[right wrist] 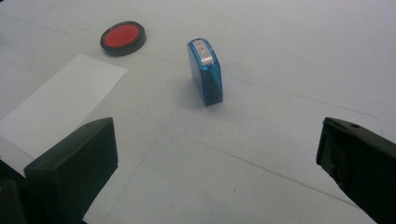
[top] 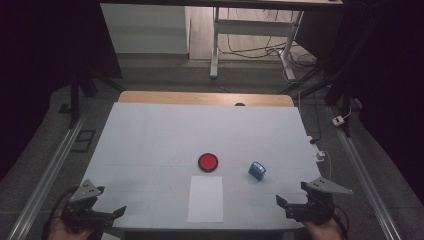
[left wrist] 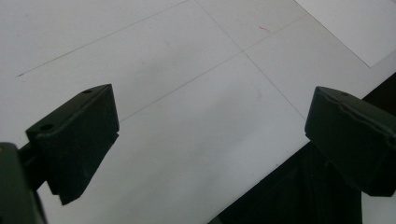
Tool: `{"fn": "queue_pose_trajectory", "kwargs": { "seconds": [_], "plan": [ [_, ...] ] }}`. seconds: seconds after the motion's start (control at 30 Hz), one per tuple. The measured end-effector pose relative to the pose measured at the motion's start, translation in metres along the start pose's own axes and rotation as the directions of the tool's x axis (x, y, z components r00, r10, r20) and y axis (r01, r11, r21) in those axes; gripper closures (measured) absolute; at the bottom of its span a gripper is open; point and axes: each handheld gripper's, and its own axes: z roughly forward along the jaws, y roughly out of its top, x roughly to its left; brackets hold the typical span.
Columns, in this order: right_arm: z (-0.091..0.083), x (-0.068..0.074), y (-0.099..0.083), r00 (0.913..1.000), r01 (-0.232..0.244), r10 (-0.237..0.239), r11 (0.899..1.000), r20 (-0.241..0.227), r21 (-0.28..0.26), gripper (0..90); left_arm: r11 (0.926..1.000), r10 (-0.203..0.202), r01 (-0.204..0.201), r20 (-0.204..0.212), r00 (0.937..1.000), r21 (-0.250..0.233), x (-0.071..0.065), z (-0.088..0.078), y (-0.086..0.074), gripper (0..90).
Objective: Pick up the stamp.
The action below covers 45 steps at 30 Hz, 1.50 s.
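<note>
A small blue stamp (top: 257, 170) stands on the white table, right of centre; in the right gripper view the blue stamp (right wrist: 206, 71) is upright ahead of the jaws. A round red ink pad in a black rim (top: 207, 162) lies at the centre, seen far left as the ink pad (right wrist: 123, 37). A white paper sheet (top: 206, 198) lies nearer the front edge. My left gripper (top: 112, 216) sits open at the front left corner; its jaws (left wrist: 210, 144) are wide with nothing between. My right gripper (top: 290, 205) is open at the front right, short of the stamp.
The white table (top: 150, 140) has a wooden strip along its far edge. Metal rails run along both sides on the floor. A desk frame with cables (top: 250, 45) stands beyond the table. The front table edge (left wrist: 261, 182) shows under the left jaws.
</note>
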Motion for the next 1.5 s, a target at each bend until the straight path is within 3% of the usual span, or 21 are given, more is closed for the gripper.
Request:
{"fn": "queue_pose_trajectory", "kwargs": {
  "seconds": [0.17, 0.53, 0.7, 0.83, 0.97, 1.2, 1.5],
  "plan": [
    [0.0023, 0.0044, 0.0010, 0.9993, 0.037, -0.037, 0.999, 0.000, 0.019, 0.0, 1.0000, -0.003, 0.003, 0.016, 0.9999, -0.007, 0.0008, -0.0008, -0.0008, 2.6],
    [0.0036, 0.0059, 0.0013, 0.9984, 0.056, -0.056, 0.998, -0.005, 0.033, 0.0, 0.9999, -0.006, 0.006, -0.025, 0.9997, 0.016, -0.0009, 0.0009, 0.0006, 0.0],
    [0.0042, 0.0069, 0.0016, 0.9978, 0.066, -0.066, 0.997, -0.002, 0.043, 0.0, 0.9996, -0.028, 0.028, -0.013, 0.9995, 0.004, 0.0001, -0.0008, 0.0011, 0.0],
    [0.0045, 0.0078, 0.0017, 0.9973, 0.073, -0.073, 0.996, 0.002, 0.045, 0.0, 1.0000, -0.007, 0.007, -0.016, 0.9999, -0.003, -0.0011, -0.0013, 0.0020, 0.0],
    [0.0048, 0.0095, 0.0018, 0.9963, 0.084, -0.085, 0.995, 0.015, 0.050, 0.0, 1.0000, 0.004, -0.004, 0.015, 0.9999, -0.003, -0.0004, 0.0010, 0.0026, 0.0],
    [0.0047, 0.0104, 0.0024, 0.9950, 0.099, -0.100, 0.994, 0.011, 0.053, 0.0, 0.9998, 0.020, -0.020, 0.030, 0.9993, 0.005, -0.0023, 0.0025, 0.0039, 0.0],
    [0.0031, 0.0113, 0.0066, 0.9935, 0.113, -0.113, 0.993, -0.017, 0.023, 0.0, 0.9997, -0.016, 0.017, 0.069, 0.9975, -0.016, 0.0002, 0.0004, 0.0028, 0.0]
  ]
}}
